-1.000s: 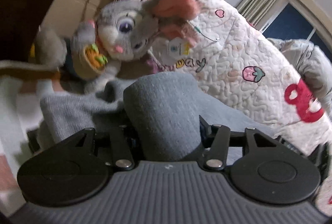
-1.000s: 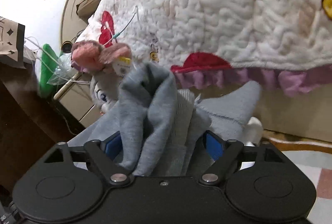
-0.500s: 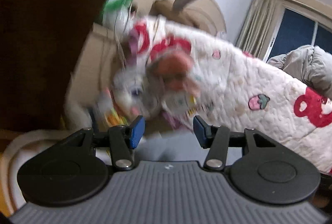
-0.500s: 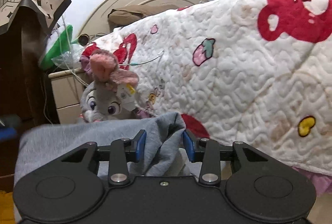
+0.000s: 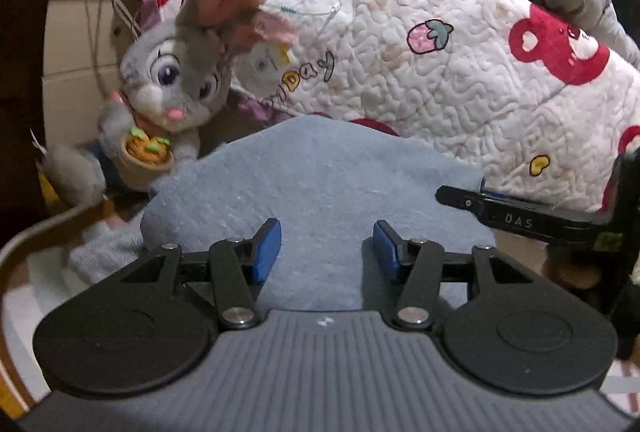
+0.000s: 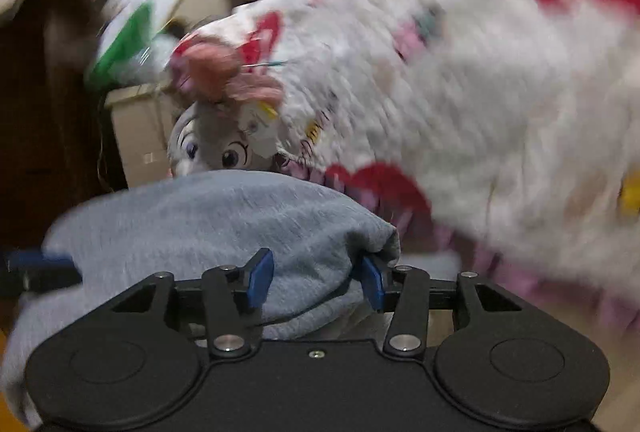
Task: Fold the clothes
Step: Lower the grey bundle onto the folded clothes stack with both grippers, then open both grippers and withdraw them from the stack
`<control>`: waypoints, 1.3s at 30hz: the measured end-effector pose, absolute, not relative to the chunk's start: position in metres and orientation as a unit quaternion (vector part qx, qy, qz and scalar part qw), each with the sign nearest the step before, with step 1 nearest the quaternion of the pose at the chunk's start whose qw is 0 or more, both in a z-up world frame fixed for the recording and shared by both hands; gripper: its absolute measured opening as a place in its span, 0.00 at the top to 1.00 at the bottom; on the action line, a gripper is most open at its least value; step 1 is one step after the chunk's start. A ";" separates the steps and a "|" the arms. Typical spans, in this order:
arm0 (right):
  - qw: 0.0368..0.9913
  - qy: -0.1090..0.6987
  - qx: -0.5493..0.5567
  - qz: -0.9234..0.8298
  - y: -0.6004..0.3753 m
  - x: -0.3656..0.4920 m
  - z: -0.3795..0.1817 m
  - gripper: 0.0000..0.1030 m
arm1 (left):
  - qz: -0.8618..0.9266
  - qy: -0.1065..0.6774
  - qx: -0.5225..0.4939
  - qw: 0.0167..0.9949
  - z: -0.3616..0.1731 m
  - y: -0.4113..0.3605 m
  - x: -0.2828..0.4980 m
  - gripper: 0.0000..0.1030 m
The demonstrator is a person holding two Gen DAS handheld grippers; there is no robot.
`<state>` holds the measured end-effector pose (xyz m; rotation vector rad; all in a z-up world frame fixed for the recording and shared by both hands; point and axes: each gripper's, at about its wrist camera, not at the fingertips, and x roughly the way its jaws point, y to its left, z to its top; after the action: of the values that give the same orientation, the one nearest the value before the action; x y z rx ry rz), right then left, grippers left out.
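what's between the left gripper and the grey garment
Nothing visible. The grey garment lies right past the left gripper, filling the gap between its spread pads; the plush rabbit sits beyond, off to the side.

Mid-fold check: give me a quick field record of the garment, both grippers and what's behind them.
garment: grey garment, bunched, lying across both grippers
left gripper: fingers apart, cloth lies behind the gap, pads not pressing it
right gripper: jaws have just been opening; a fold of garment sits between the fingers; grip unclear through blur
background: plush rabbit leaning against the quilted blanket
image quality: right wrist view motion-blurred
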<state>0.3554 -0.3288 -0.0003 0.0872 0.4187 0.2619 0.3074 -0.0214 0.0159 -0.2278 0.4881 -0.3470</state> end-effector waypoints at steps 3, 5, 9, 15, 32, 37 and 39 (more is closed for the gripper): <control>0.966 0.209 0.085 0.131 -0.336 0.361 -0.013 0.49 | -0.163 0.236 -0.097 0.953 0.011 -0.031 0.310 0.51; 0.964 0.214 0.086 0.129 -0.335 0.362 -0.014 0.48 | -0.156 0.233 -0.088 0.956 0.010 -0.036 0.310 0.51; 0.962 0.226 0.090 0.126 -0.332 0.364 -0.014 0.46 | -0.152 0.235 -0.088 0.956 0.013 -0.037 0.306 0.51; 0.952 0.242 0.121 0.144 -0.336 0.315 0.003 0.34 | -0.129 0.246 -0.054 0.959 0.028 -0.050 0.276 0.42; 0.945 0.245 0.124 0.178 -0.338 0.165 0.010 0.28 | -0.152 0.280 -0.015 0.948 0.038 -0.093 0.170 0.13; 0.950 0.260 0.114 0.133 -0.345 0.127 0.019 0.32 | -0.153 0.322 0.037 0.934 0.011 -0.115 0.132 0.10; 0.952 0.265 0.107 0.110 -0.347 0.110 0.022 0.33 | -0.156 0.308 0.082 0.935 0.013 -0.129 0.116 0.10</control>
<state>0.1104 -0.3466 0.0216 0.2177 0.5396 0.2226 0.1160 -0.1291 0.0132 0.1673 0.6303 -0.3194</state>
